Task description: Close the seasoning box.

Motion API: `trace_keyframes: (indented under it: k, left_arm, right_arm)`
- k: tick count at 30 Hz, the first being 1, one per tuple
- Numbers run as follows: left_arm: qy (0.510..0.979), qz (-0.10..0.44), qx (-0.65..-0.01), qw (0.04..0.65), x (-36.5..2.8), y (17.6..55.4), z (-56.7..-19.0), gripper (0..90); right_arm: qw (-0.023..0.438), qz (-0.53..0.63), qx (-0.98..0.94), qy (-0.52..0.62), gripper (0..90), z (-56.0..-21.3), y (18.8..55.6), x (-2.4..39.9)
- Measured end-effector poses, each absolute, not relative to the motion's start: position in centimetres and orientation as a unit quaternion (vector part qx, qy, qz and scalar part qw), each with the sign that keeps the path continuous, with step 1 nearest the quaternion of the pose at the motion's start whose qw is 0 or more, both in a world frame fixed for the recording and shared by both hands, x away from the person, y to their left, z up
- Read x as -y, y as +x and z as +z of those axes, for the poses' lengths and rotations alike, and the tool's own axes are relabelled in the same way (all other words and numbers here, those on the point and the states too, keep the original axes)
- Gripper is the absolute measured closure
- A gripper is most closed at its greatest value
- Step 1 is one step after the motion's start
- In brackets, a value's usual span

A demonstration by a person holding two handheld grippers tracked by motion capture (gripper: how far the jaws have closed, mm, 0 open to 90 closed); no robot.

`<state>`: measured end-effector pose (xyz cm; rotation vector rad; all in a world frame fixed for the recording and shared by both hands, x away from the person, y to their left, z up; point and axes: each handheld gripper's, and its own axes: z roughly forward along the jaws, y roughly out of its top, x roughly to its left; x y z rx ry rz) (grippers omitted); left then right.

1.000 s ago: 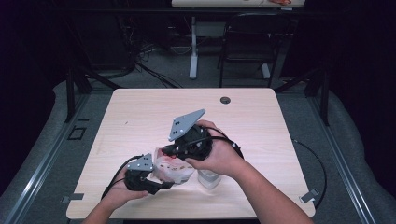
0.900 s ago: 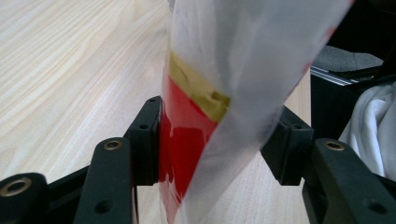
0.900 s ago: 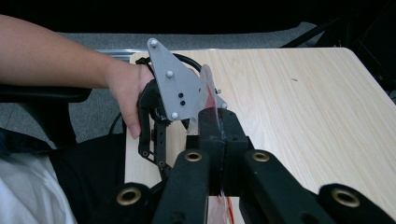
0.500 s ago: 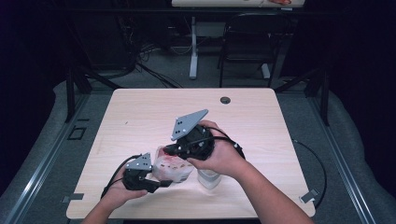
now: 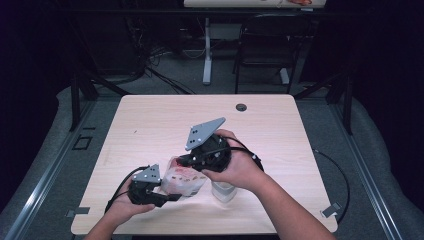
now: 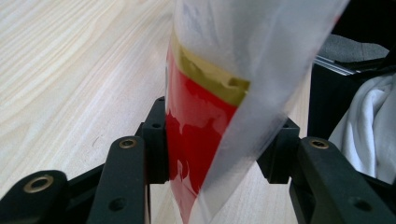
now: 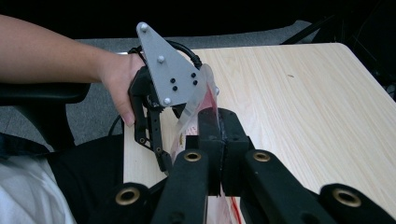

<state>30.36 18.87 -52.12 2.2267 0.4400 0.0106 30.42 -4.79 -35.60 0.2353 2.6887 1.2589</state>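
Low in the high view's frame, a clear plastic bag (image 5: 182, 180) with red contents is held over the bench (image 5: 150, 125), its long axis running left-right. It is gripped by the left gripper (image 5: 167, 196) and the right gripper (image 5: 186, 161), fingers closed on it.

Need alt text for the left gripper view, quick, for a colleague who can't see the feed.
The left gripper has its two black fingers closed on a clear plastic bag holding something red with a gold band. The bag rises from between the fingers, above a light wooden table. White cloth shows at the right edge.
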Motion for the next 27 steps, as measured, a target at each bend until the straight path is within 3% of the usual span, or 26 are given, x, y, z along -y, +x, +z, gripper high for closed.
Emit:
trace_keyframes:
  k: [27]
  left_arm:
    - [0.924, -0.005, -0.164, 0.346, -18.4, 31.2, -49.8, 56.1]
  right_arm:
    - [0.085, 0.437, -0.890, 0.101, 89.6, -36.3, 30.6, 7.1]
